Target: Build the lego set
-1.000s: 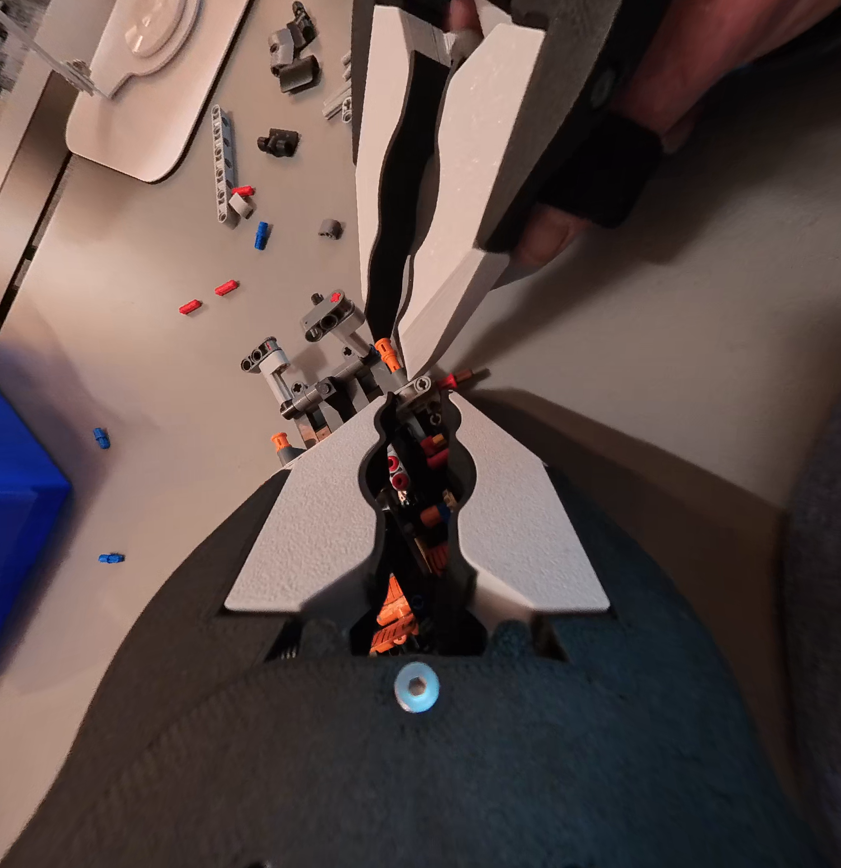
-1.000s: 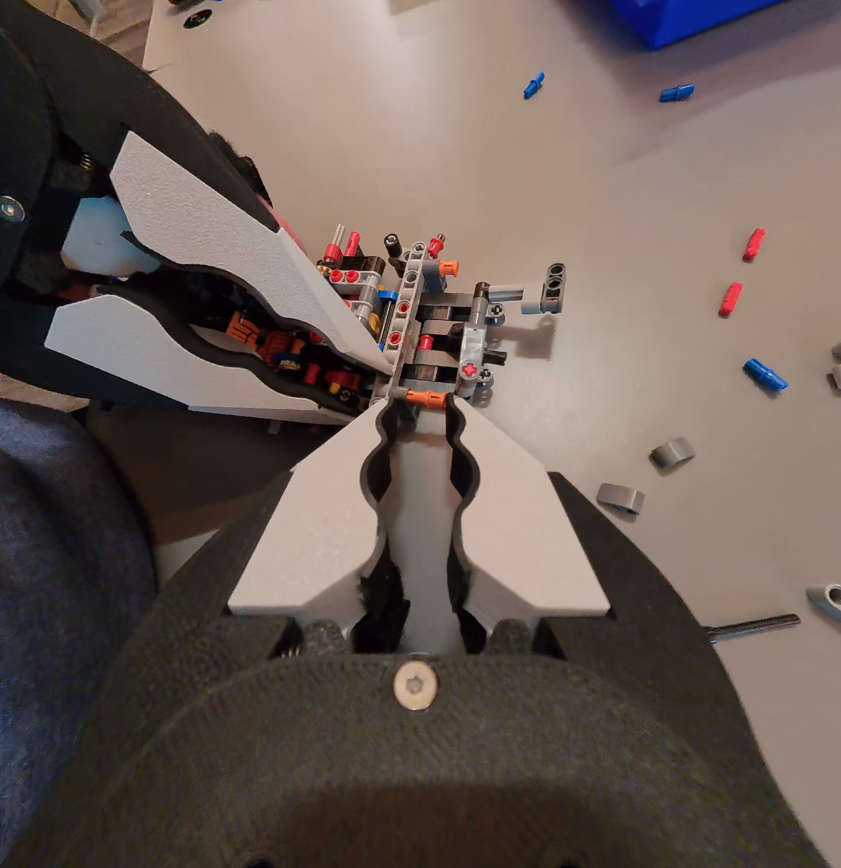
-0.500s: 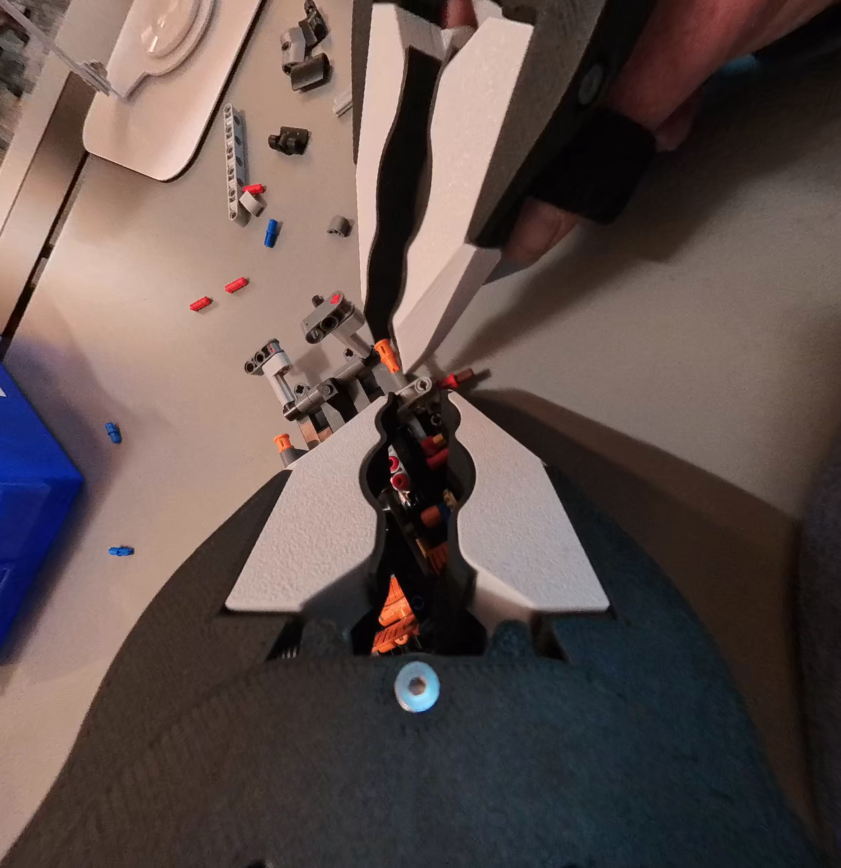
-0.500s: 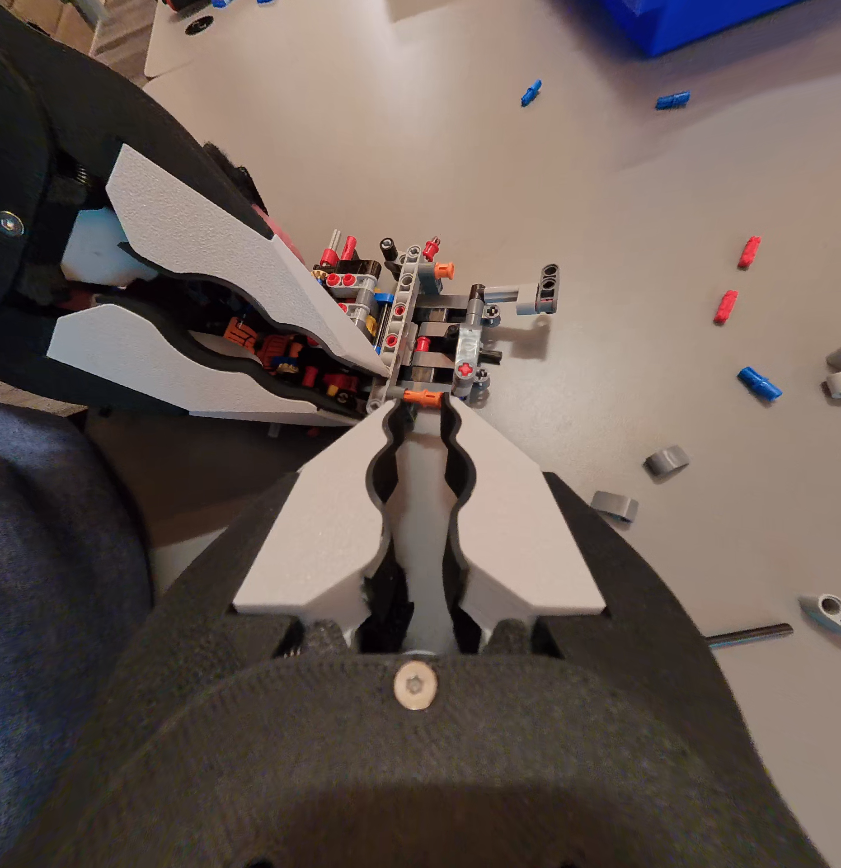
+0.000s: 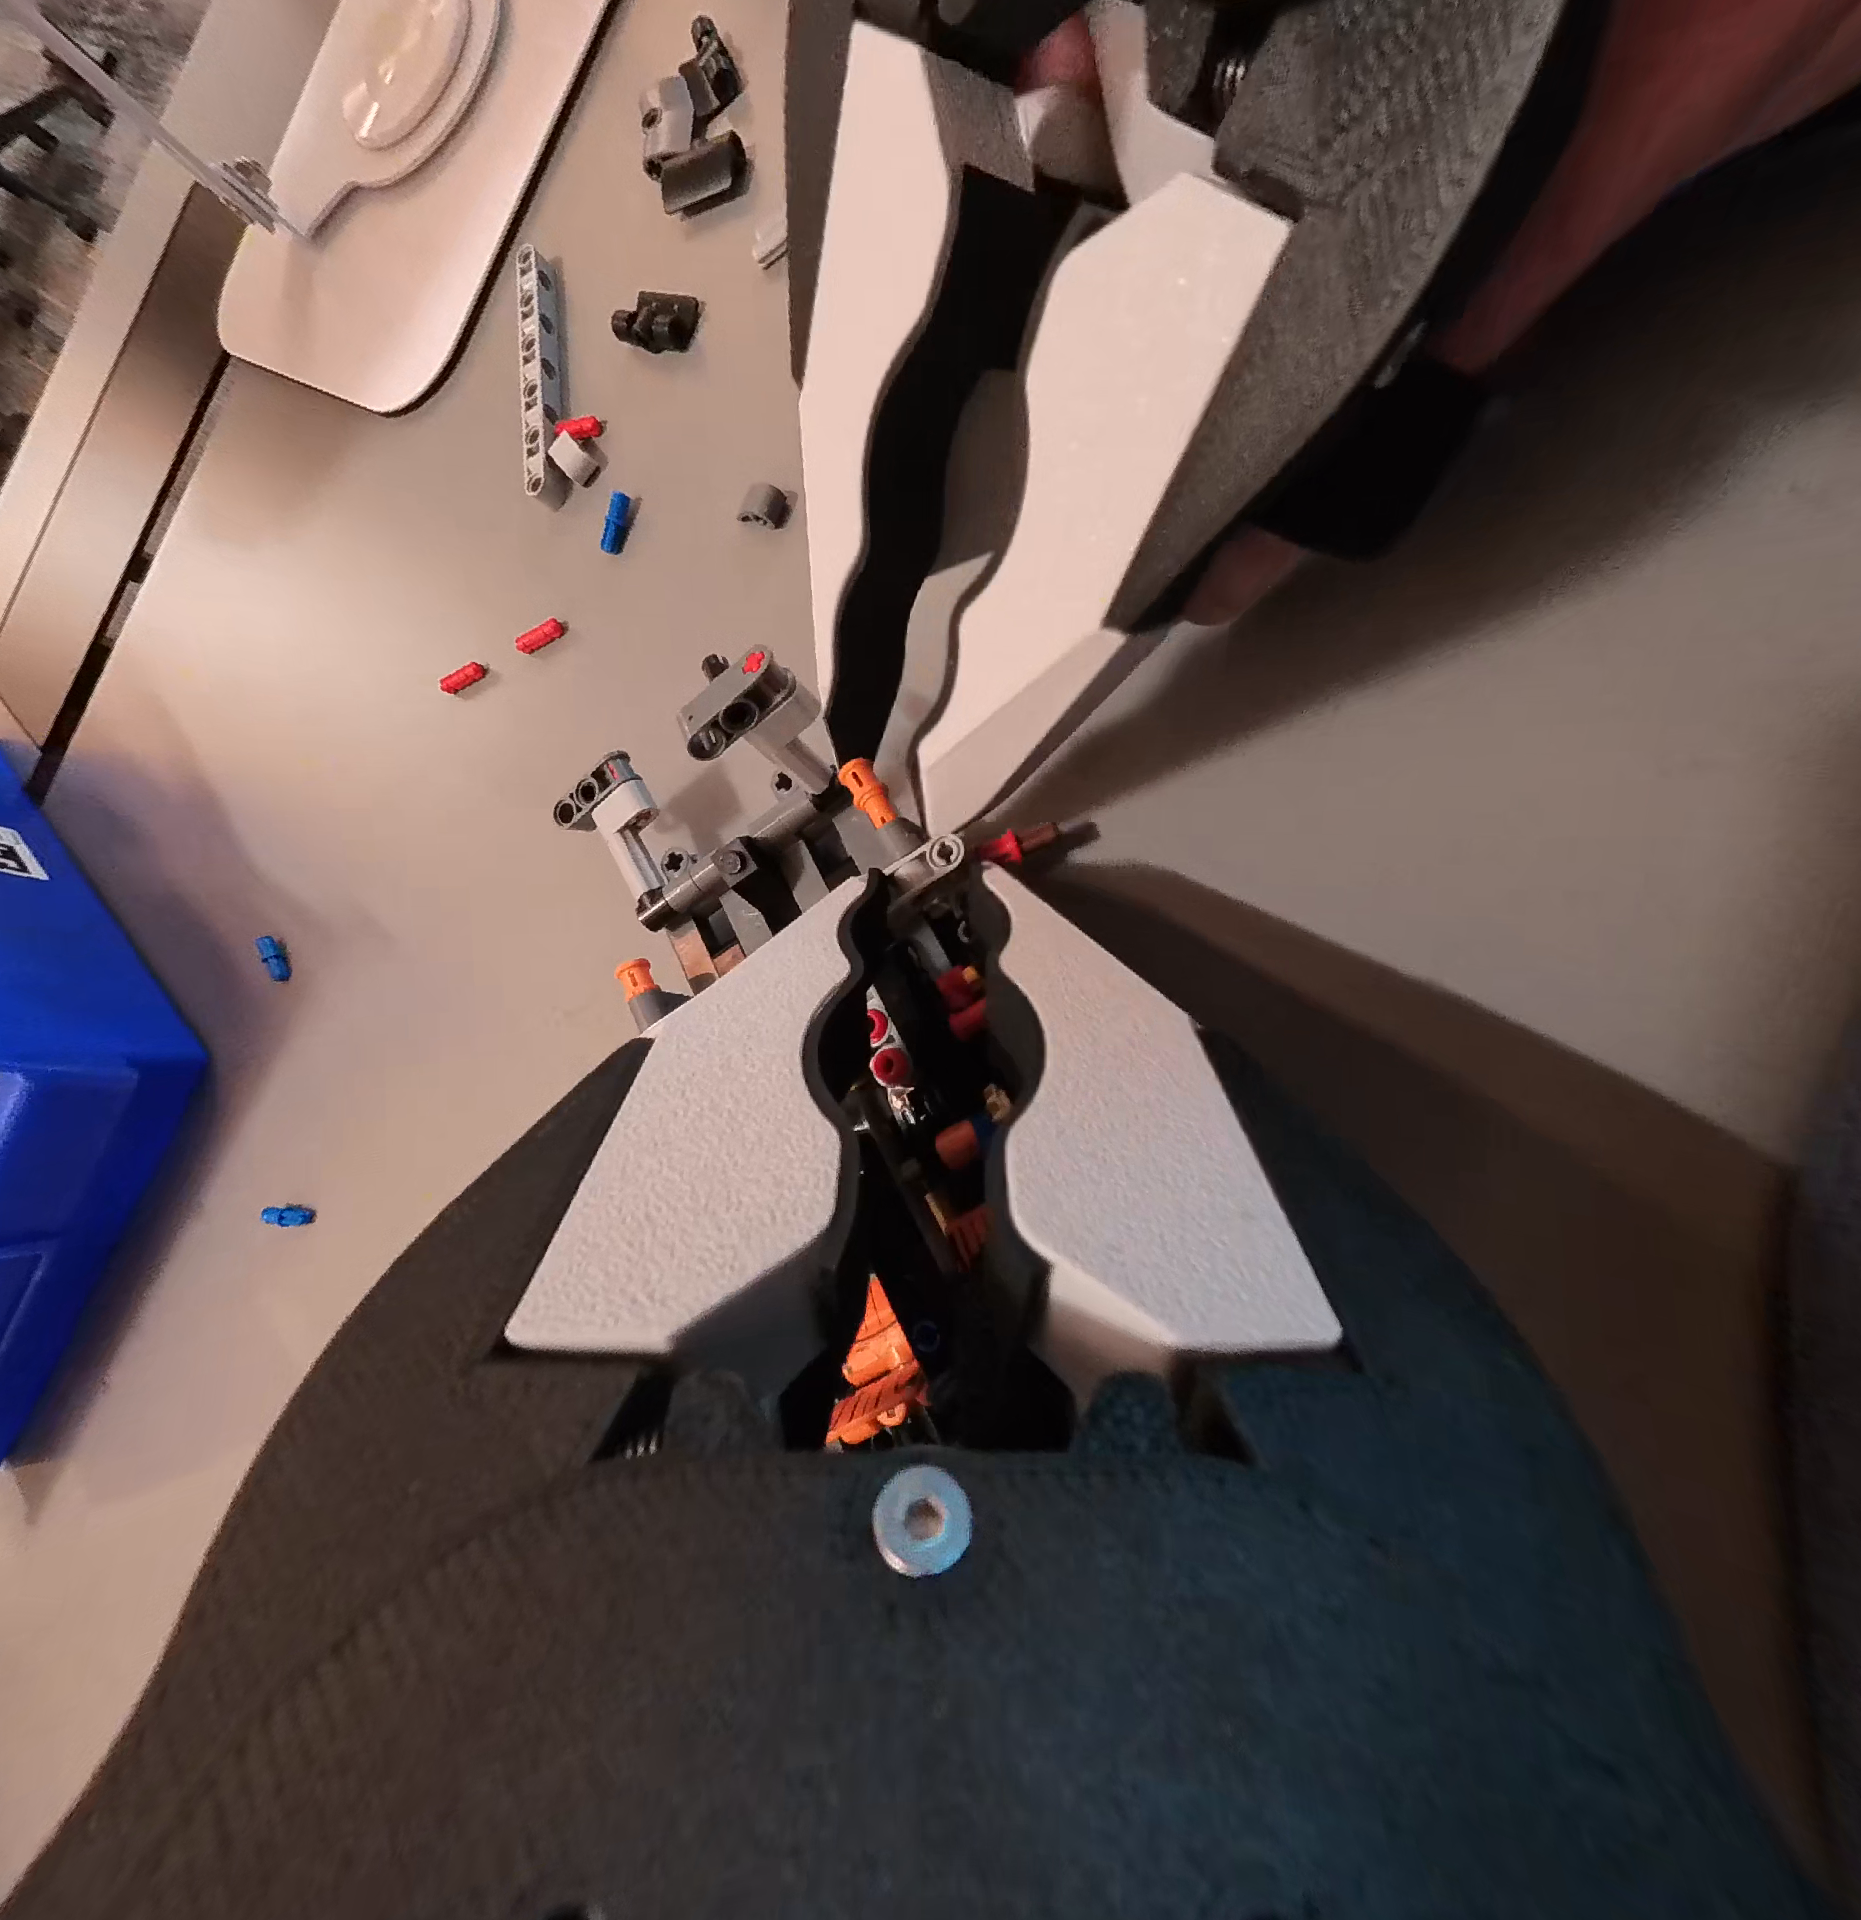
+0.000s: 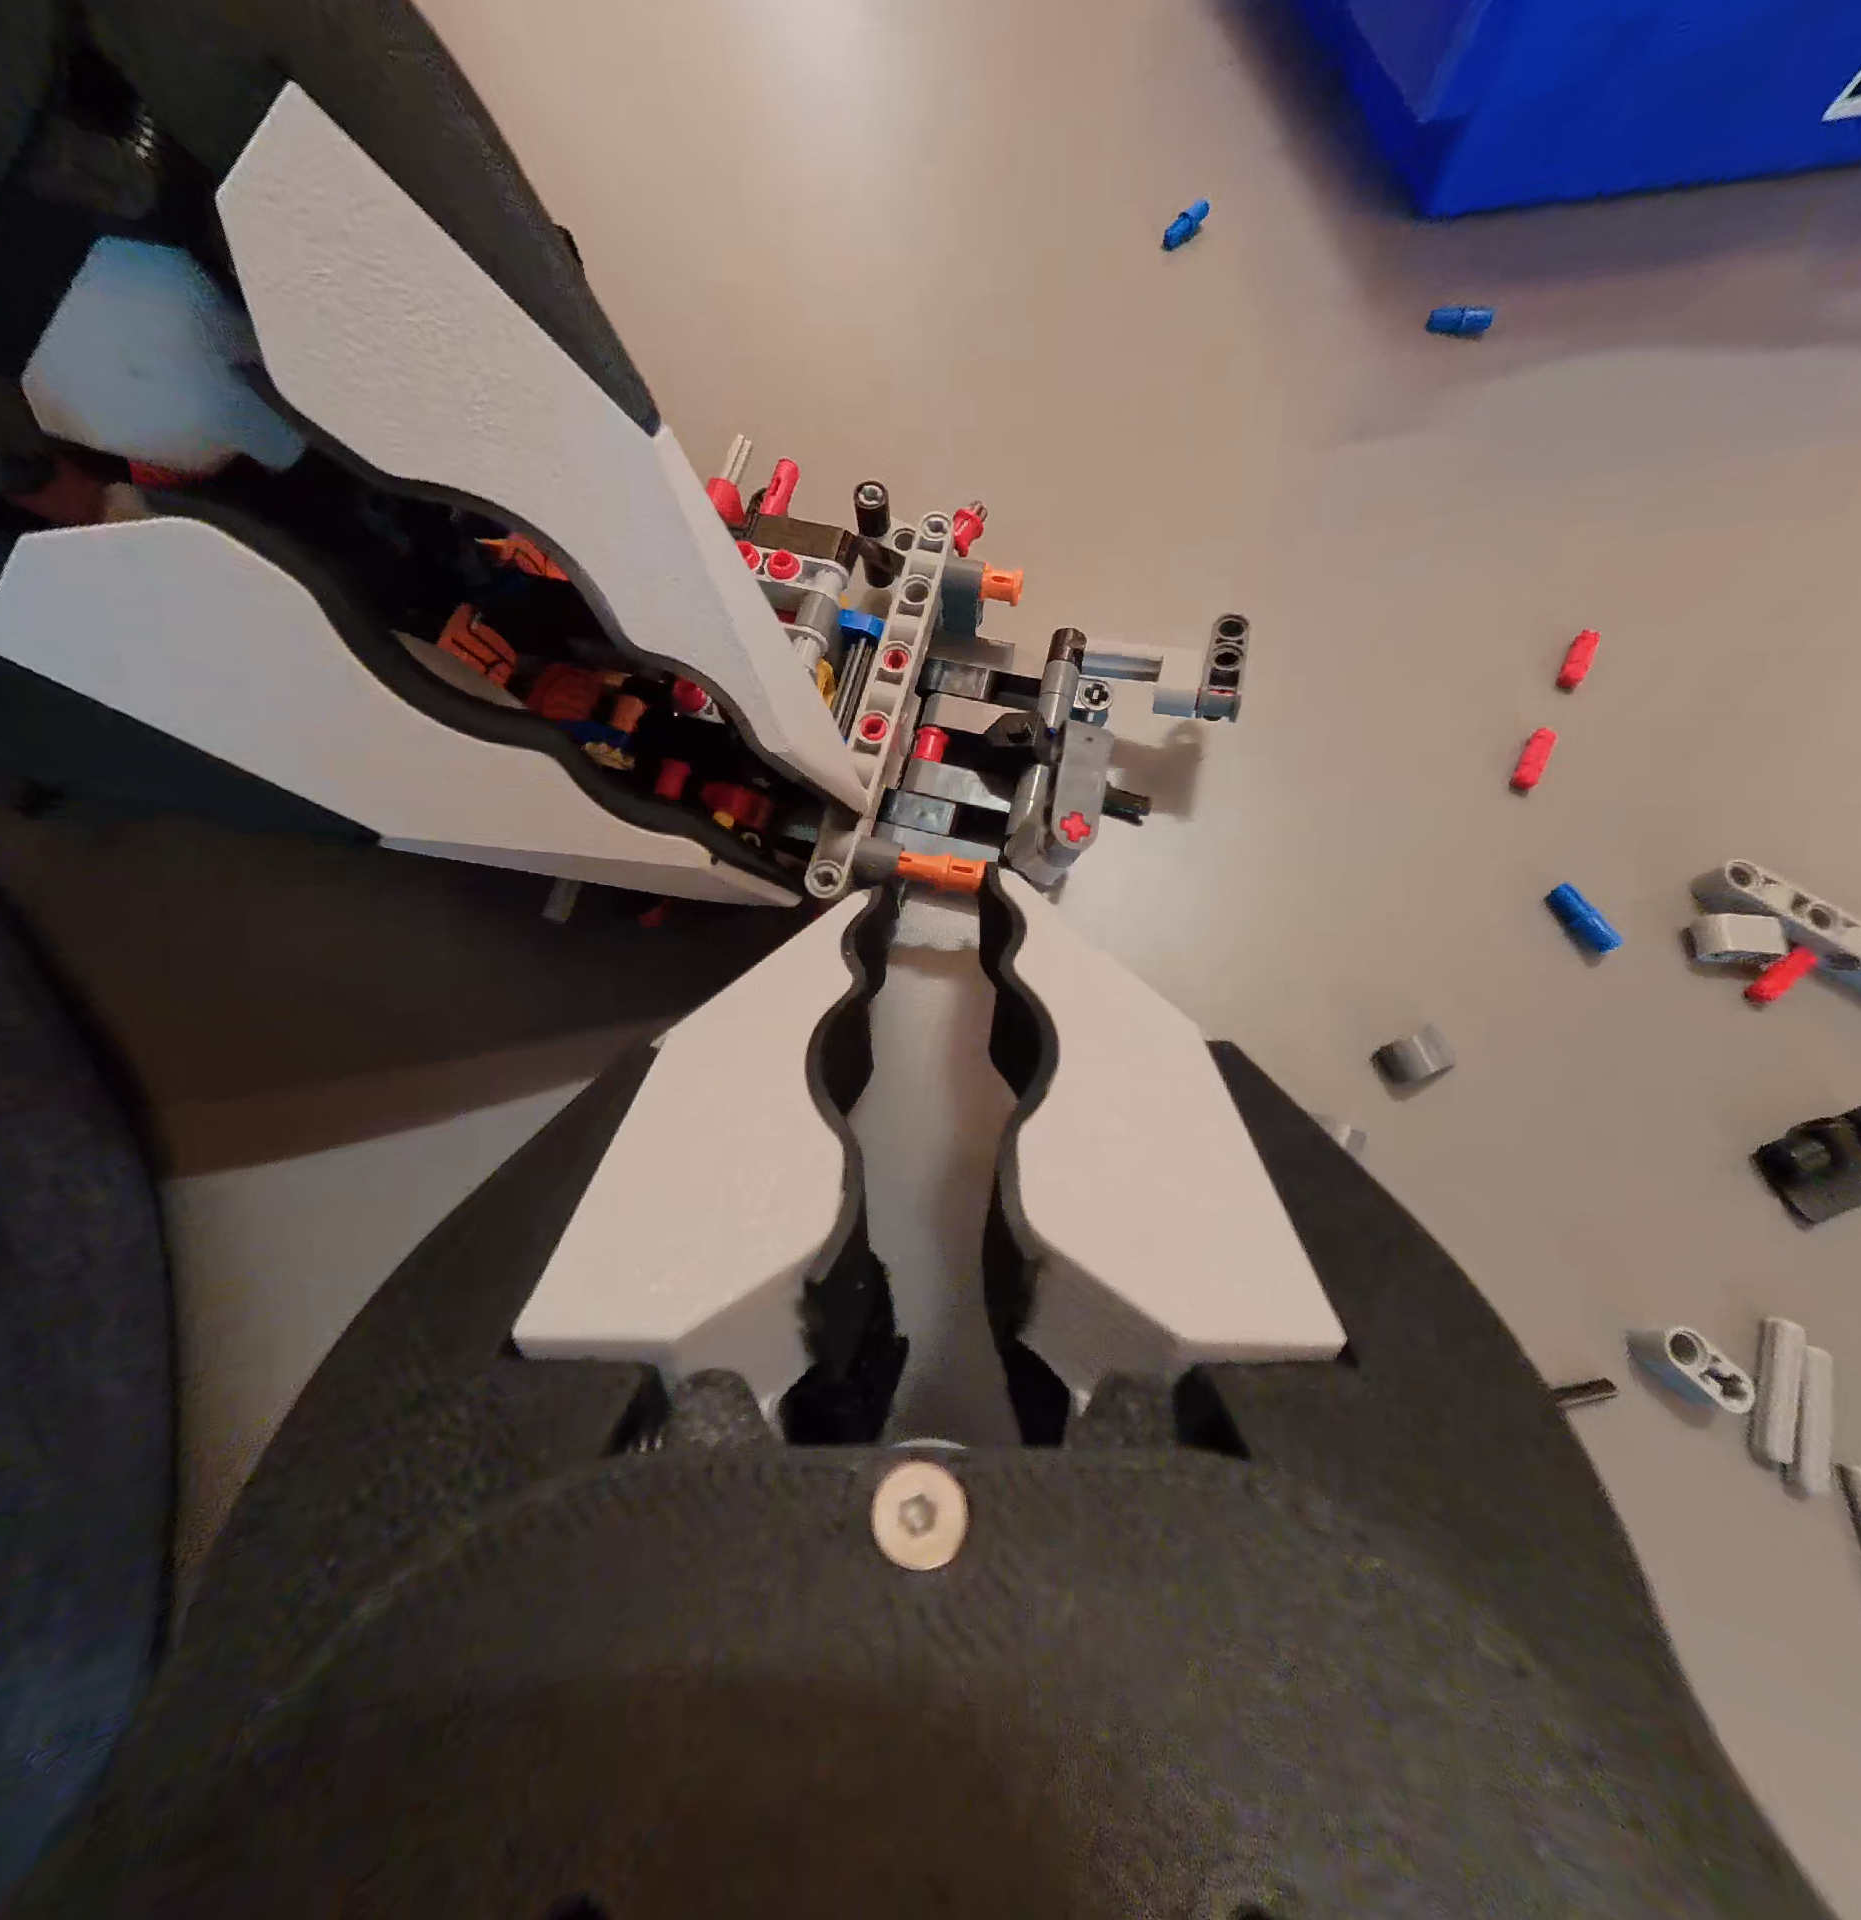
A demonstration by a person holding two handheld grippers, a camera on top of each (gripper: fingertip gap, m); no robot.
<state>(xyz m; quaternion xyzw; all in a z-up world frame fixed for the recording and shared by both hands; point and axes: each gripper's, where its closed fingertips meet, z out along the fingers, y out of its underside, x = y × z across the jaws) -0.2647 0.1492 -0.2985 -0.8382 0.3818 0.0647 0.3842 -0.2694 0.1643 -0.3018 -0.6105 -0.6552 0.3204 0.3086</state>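
A half-built lego assembly [image 6: 967, 717] of grey beams with red, orange and black pins rests on the grey table [image 6: 1009, 260]. My left gripper [image 5: 926, 883] is shut on its near end, and orange and red parts show between its fingers. It also shows in the right wrist view [image 6: 832, 852], coming in from the left. My right gripper [image 6: 931, 899] stands slightly open, its tips right at an orange pin [image 6: 941, 871] on the assembly's end. I cannot tell whether they touch it. In the left wrist view the right gripper [image 5: 890, 753] comes down from above onto that orange pin [image 5: 866, 790].
A blue bin [image 5: 53, 1039] stands to the left, and shows at top right in the right wrist view [image 6: 1591, 94]. Loose red pins [image 6: 1575, 660], blue pins [image 6: 1582, 916], a grey beam [image 5: 541, 374] and black parts [image 6: 1830, 1158] lie scattered. A white board [image 5: 386, 260] lies at the far corner. Only a small space, under 4 cm, lies between the two pairs of fingers. Both grippers' tips are roughly 20 centimeters from the grey beam [image 5: 541, 374].
Both grippers have stayed at the assembly with the same grip. The right wrist view has shifted a little, and more loose parts show at its right edge.
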